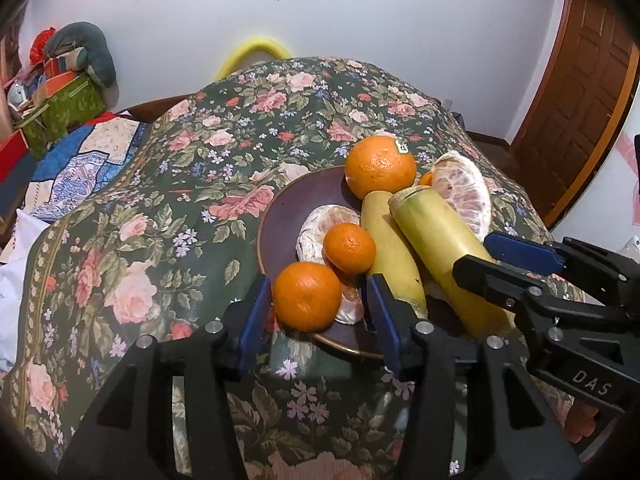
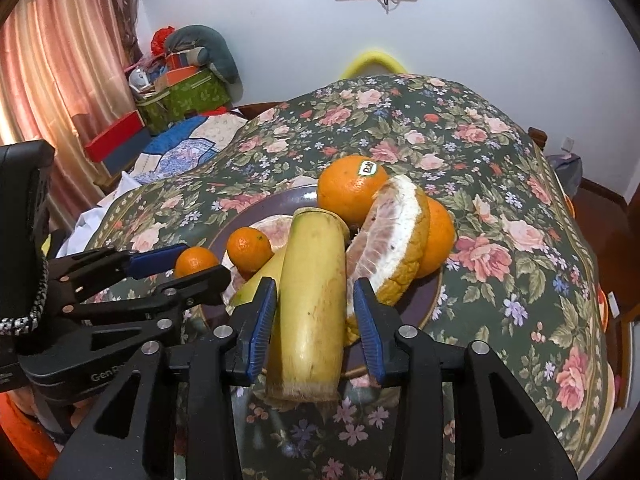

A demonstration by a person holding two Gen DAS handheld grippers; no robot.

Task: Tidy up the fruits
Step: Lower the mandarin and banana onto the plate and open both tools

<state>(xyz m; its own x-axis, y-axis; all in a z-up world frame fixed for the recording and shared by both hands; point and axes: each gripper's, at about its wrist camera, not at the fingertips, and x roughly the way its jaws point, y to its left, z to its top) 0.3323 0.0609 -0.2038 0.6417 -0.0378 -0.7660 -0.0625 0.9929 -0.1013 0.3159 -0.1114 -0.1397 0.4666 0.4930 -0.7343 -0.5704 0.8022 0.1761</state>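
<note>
On the dark round plate [image 1: 280, 216], left gripper [image 1: 316, 312] fingers straddle the small orange mandarin [image 1: 306, 296] at 6 o'clock, untouched; right gripper [image 2: 316, 320] fingers flank the thick yellow-green cut stalk [image 2: 312, 288], slightly apart. Placement step; next, withdraw cleanly.

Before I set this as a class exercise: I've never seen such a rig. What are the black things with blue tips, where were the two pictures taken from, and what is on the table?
A person holds a pair of tongs in each hand; there is no robot arm. A wide-angle camera rides on each pair and looks along its fingers, so one picture comes from the left hand and the other from the right.

On the flowered tablecloth stands a dark plate with a stickered orange, pomelo pieces and a banana.

The left tongs stand open around a mandarin at the plate's near rim, with a gap beside it. The right tongs straddle a thick yellow cut-ended piece; whether they squeeze it I cannot tell.
</note>
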